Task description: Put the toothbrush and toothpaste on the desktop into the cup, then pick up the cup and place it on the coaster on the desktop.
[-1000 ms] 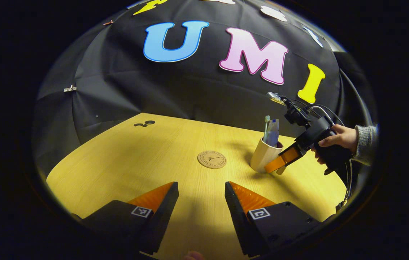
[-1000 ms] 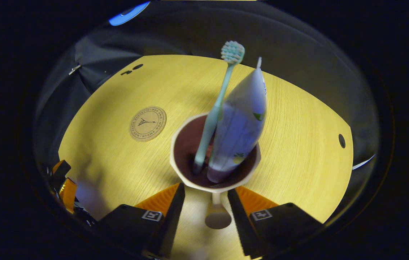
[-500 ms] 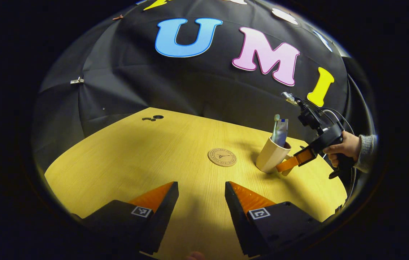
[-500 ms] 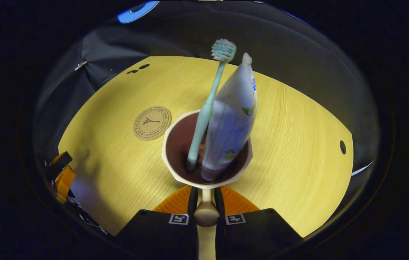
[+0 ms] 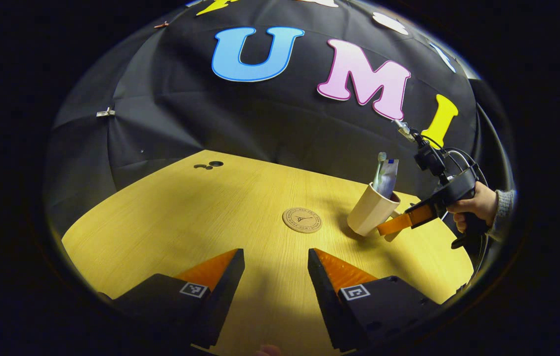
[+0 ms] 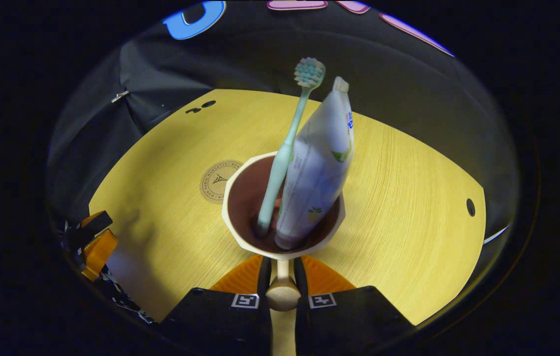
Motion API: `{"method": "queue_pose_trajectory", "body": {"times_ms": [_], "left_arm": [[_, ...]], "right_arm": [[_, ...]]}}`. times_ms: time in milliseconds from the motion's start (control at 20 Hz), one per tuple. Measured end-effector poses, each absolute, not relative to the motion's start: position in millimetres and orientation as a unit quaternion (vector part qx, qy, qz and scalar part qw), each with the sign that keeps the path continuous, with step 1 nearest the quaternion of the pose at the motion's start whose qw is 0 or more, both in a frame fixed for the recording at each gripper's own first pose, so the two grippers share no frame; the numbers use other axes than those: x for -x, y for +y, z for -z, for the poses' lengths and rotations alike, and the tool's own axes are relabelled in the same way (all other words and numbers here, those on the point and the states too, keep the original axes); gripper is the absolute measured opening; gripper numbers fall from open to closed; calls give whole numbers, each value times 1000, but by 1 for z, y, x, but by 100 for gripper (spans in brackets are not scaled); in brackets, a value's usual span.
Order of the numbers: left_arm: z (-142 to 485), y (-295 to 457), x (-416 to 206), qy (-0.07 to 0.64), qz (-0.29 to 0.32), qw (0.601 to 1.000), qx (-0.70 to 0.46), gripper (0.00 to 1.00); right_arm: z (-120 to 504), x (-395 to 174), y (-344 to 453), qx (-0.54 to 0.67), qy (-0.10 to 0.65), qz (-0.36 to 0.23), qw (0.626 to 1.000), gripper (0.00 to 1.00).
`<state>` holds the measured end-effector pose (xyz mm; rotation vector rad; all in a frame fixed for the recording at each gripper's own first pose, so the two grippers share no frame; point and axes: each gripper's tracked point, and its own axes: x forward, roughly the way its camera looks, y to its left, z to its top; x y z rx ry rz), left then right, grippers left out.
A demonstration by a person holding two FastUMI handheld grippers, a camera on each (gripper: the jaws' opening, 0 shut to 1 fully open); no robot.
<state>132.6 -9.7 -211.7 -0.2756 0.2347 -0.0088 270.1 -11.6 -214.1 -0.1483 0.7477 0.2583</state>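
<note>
A beige cup [image 6: 283,242] holds a pale green toothbrush [image 6: 284,153] and a white toothpaste tube [image 6: 317,168], both standing upright in it. My right gripper [image 6: 282,267] is shut on the cup's handle [image 6: 282,292]. In the left gripper view the cup [image 5: 369,217] hangs tilted just above the table, held by the right gripper [image 5: 394,225] and a hand [image 5: 475,205]. The round cork coaster [image 5: 302,220] lies just left of the cup; in the right gripper view the coaster [image 6: 214,175] is partly hidden behind the cup's rim. My left gripper [image 5: 276,259] is open over the near table.
The yellow wooden table [image 5: 186,222] has small dark holes at its far left [image 5: 215,163] and one hole near its right edge [image 6: 467,207]. The left gripper [image 6: 93,242] sits at the table's lower left edge. Black cloth walls surround the table.
The right gripper's fingers closed on the cup's handle. The cup then rose a little, tilted, and shifted toward the coaster. The left gripper stayed open and nearly still.
</note>
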Motion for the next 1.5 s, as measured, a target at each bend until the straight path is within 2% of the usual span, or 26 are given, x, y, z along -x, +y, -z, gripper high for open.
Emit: {"method": "queue_pose_trajectory", "body": {"times_ms": [550,1100,1500], "left_arm": [[201,9,-105,106,-2,984,140,82],[217,35,-89,116,-21,979,165,82],[228,50,-86,119,-29,977,172,82]], "right_arm": [[168,-293,55,94,339,-170,920,21],[208,-329,108,126,379,-192,896,21],[227,-339,107,140,396,-181,889,21]]}}
